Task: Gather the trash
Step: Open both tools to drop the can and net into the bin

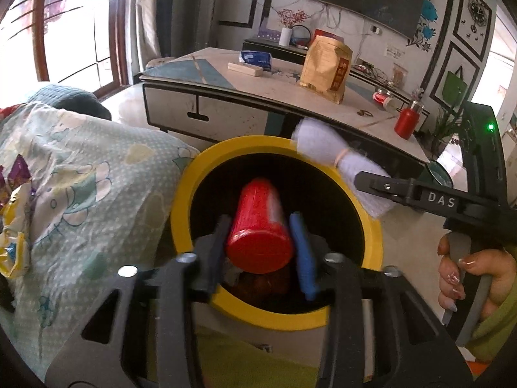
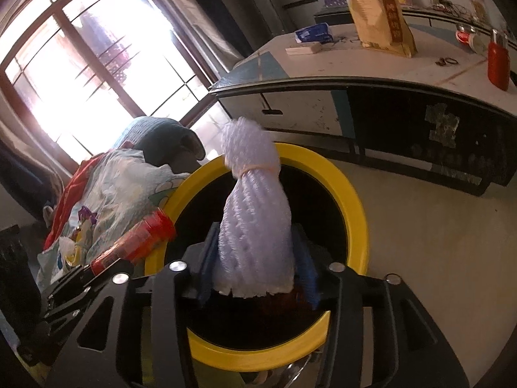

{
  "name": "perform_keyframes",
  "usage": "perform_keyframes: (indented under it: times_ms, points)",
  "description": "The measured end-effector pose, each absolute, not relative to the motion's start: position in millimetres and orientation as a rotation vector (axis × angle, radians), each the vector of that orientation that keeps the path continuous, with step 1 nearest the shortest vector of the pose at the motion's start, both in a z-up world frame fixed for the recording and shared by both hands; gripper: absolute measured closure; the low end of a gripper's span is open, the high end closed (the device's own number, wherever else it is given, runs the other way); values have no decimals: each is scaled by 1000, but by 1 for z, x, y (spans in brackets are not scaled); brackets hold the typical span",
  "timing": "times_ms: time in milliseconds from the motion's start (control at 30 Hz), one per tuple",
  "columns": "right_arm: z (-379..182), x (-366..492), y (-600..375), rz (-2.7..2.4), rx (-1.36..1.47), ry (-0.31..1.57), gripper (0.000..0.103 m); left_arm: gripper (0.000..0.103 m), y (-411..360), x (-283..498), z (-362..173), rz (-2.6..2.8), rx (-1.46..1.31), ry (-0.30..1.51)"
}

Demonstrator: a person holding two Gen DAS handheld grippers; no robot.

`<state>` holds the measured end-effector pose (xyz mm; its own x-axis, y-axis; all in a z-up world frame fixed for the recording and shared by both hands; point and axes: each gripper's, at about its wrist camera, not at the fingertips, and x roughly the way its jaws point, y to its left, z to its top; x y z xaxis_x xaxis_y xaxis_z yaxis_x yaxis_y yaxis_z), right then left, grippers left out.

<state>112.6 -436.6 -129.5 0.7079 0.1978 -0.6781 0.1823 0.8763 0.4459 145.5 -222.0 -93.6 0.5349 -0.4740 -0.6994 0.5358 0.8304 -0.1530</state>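
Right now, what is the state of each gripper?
Left gripper: red can between its fingers, over the yellow bin; grip cannot be told.
Right gripper: white foam net between its fingers; grip cannot be told.

My two wrist cameras look steeply down, close above the yellow bin (image 1: 371,236); both share it (image 2: 355,213).

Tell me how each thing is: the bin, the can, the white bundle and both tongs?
bin, no lid, trash already inside.
can, lid on, tilted over the bin.
bundle, tied with a band, over the bin.
left tongs, open, can between them.
right tongs, open, bundle between them.
bottle, upright on the table.
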Motion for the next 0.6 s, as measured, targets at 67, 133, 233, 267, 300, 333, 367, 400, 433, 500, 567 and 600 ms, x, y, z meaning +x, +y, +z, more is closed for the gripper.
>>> perform_keyframes:
  times_ms: [67,133,233,267,300,333,367,400,433,500,567,600]
  points:
    - [-128,111,-438,-2,517,785,52,45,-217,145,-92,-603,64,801]
    - [-126,111,-437,-11,513,779,47,38,-213,143,-90,-599,50,794]
    - [-123,109,-436,-23,499,765,46,18,-206,140,-85,-582,31,773]
    - [-122,109,-436,-25,494,762,45,15,-204,139,-83,-578,28,767]
    - [-119,108,-435,-31,482,754,43,14,-201,137,-80,-574,24,755]
    - [-117,108,-434,-35,470,747,41,12,-199,137,-78,-573,22,748]
    - [-115,107,-433,-39,461,741,39,11,-197,136,-76,-568,20,736]
    - [-112,107,-431,-40,448,731,38,11,-194,134,-73,-563,17,723]
    - [-110,107,-430,-41,439,726,38,11,-192,133,-71,-559,15,717]
    - [-105,106,-426,-40,413,712,36,11,-186,130,-67,-546,7,700]
    - [-101,104,-421,-38,390,697,33,11,-181,127,-63,-535,0,684]
    - [-98,104,-418,-35,376,689,32,11,-178,125,-61,-527,-2,674]
